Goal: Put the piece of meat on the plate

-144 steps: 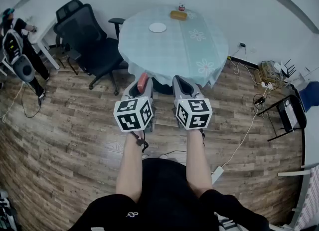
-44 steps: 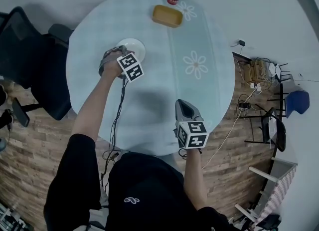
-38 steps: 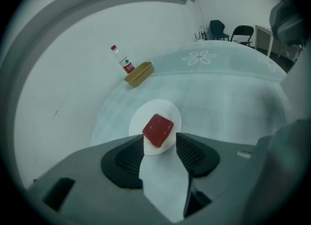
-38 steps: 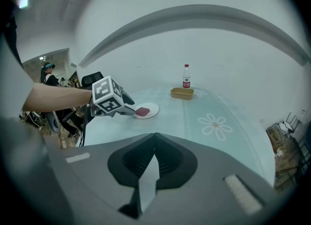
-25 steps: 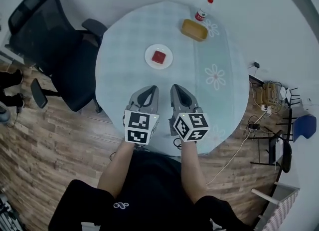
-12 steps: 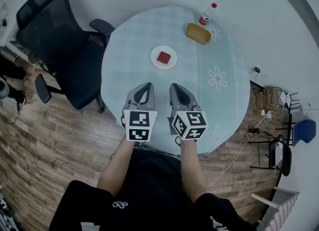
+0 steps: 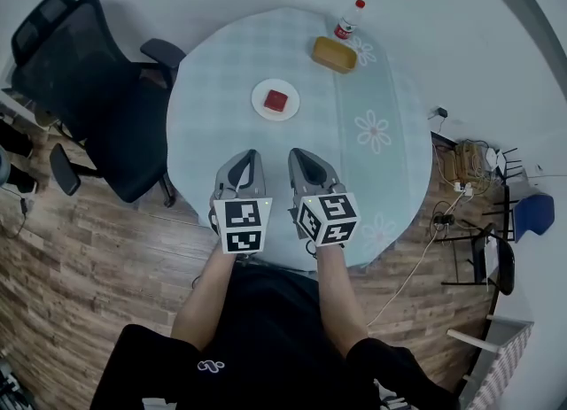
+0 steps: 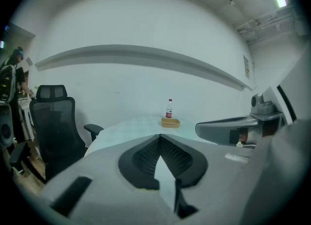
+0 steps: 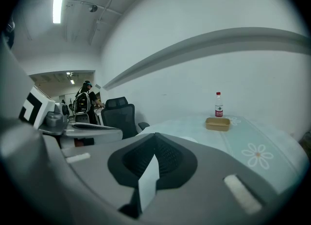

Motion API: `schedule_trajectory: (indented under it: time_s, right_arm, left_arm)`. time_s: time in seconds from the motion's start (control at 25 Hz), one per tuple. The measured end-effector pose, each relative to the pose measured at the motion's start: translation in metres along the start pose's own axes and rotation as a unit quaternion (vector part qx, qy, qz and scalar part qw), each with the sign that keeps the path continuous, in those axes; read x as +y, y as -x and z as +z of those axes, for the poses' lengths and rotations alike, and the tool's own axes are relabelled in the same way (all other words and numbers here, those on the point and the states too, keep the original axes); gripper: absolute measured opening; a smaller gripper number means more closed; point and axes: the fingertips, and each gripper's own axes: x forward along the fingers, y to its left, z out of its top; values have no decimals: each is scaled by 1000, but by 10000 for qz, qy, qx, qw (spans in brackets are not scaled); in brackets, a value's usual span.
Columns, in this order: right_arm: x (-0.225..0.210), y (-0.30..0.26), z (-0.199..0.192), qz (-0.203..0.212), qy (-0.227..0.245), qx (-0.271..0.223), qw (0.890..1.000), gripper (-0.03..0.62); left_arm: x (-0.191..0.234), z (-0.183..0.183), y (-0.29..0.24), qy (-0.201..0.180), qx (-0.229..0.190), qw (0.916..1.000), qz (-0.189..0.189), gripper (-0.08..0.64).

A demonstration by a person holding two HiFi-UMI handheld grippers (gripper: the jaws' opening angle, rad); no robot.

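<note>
Since a couple of seconds ago the left gripper (image 7: 241, 158) has left the plate (image 7: 259, 107) and come back to the near edge of the round table (image 7: 213, 72). It now sits just beside the right gripper (image 7: 299, 156), the two side by side and pointing across the table. Each gripper's jaws are closed tip to tip with nothing between them (each gripper's own view shows the dark pads meeting in a point). The piece of meat (image 7: 276, 100), a red square, lies in the middle of the white plate, well apart from both grippers. Farther across the table stand a yellow tray (image 7: 334, 54) and, just behind it, a bottle (image 7: 350, 20) with a red cap. A black office chair (image 7: 80, 89) stands to the table's left.
</note>
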Motion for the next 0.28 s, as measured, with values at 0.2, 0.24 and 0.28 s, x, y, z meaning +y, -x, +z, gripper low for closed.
schedule_trajectory:
  time_s: [0.2,0.24,0.28]
  right_arm:
    - [7,-14,-6,53,95,132,9999,6]
    - [10,-19,-7,79,120,154,9998,6]
    - [14,-24,-8,105,144,175,9997,6]
  left_arm:
    - [14,-5,-3,151,45,9999,19,0]
    - [18,-5,-5,181,44,9998,31,0]
    - [23,-5,-6,210,41,9998,43,0]
